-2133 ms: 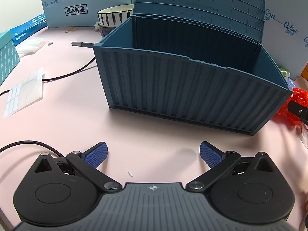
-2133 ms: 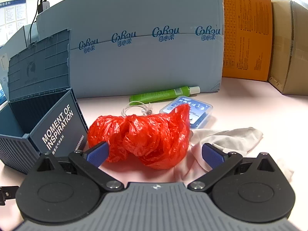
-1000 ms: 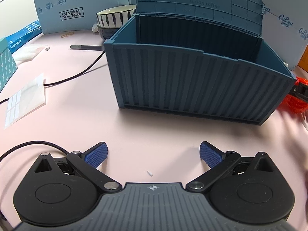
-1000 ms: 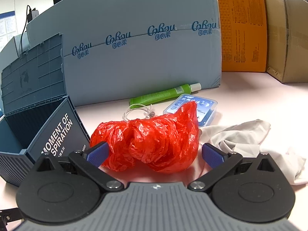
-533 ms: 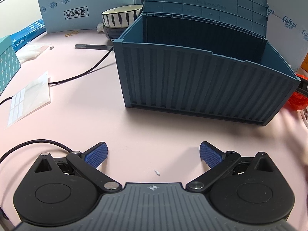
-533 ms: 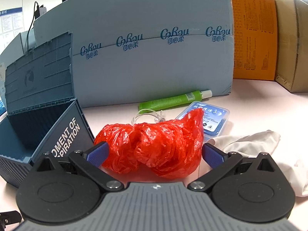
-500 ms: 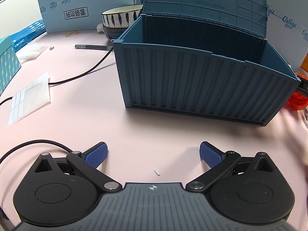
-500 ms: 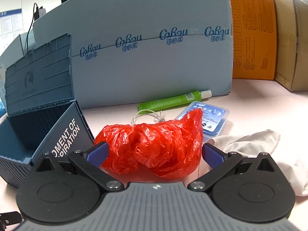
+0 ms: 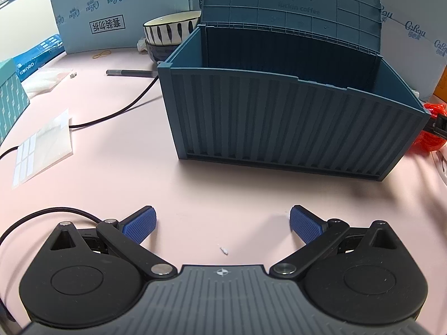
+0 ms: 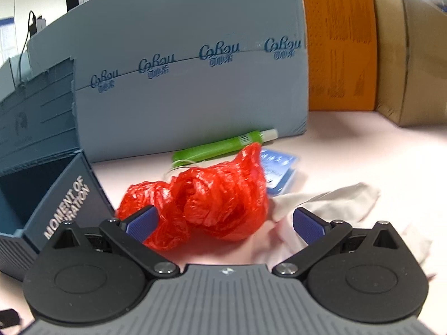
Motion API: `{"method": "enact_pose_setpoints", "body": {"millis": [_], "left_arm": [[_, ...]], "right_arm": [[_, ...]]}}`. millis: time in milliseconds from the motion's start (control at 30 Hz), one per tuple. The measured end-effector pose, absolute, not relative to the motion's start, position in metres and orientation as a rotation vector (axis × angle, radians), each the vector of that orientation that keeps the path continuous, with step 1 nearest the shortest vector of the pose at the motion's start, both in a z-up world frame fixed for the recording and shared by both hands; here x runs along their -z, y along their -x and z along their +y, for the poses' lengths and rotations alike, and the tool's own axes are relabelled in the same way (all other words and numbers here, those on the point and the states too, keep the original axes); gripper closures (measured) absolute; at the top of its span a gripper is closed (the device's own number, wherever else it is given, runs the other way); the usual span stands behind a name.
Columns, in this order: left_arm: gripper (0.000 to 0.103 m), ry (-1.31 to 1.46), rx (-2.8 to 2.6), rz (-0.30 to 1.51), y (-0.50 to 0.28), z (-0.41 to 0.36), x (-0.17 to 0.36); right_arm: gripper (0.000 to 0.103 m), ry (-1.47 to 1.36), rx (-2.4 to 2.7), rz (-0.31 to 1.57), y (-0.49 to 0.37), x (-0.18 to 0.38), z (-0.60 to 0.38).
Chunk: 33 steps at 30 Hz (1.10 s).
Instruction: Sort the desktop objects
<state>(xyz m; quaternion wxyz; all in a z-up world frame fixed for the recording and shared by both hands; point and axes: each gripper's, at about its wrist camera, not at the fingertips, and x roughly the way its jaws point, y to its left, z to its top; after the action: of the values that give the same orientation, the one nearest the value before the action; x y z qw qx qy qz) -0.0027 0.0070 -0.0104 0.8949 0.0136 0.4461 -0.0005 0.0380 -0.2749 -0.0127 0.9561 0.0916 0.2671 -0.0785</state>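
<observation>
Red plastic bag (image 10: 206, 198) crumpled on pink bench (image 10: 363, 145), just R of blue storage box (image 10: 42, 195), w/ green tube (image 10: 223, 145) and blue case (image 10: 279, 167) behind, white cloth (image 10: 329, 198) to its R. R gripper (image 10: 225, 223) wide open, low around bag's near side, not gripping. L gripper (image 9: 222, 223) wide open, empty, in front of box (image 9: 279, 128); lid up.

Your left wrist view is sharp and evenly lit from overhead; the blue bin (image 9: 279, 122) casts a soft shadow on the pink bench (image 9: 111, 173). Your right wrist view is motion-blurred, with ceiling glare far right. Fisheye curvature bends both edges.
</observation>
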Motion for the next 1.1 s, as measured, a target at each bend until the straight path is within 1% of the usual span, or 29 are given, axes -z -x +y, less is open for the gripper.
{"method": "enact_pose_setpoints", "body": {"millis": [233,433,533,633,733,867,1100], "left_arm": [[0.0,-0.016,-0.009,0.922,0.001,0.009,0.009],[0.0,-0.013,-0.017,0.928,0.0,0.009,0.011],[0.0,-0.018,-0.017,0.926,0.0,0.008,0.011],[0.0,-0.021,-0.019,0.926,0.0,0.009,0.011],[0.0,-0.019,-0.027,0.93,0.0,0.011,0.011],[0.0,-0.016,-0.036,0.934,-0.002,0.012,0.012],[0.0,-0.03,-0.029,0.933,-0.004,0.008,0.013]], "right_arm": [[0.0,-0.114,0.186,0.518,-0.037,0.006,-0.266],[0.0,-0.076,0.142,0.443,-0.033,-0.002,-0.263],[0.0,-0.14,0.097,0.459,-0.04,-0.002,-0.269],[0.0,-0.191,0.12,0.514,-0.047,0.003,-0.273],[0.0,-0.244,0.136,0.507,-0.047,0.007,-0.278],[0.0,-0.196,0.135,0.529,-0.05,0.007,-0.276],[0.0,-0.177,0.102,0.511,-0.051,0.006,-0.273]]}}
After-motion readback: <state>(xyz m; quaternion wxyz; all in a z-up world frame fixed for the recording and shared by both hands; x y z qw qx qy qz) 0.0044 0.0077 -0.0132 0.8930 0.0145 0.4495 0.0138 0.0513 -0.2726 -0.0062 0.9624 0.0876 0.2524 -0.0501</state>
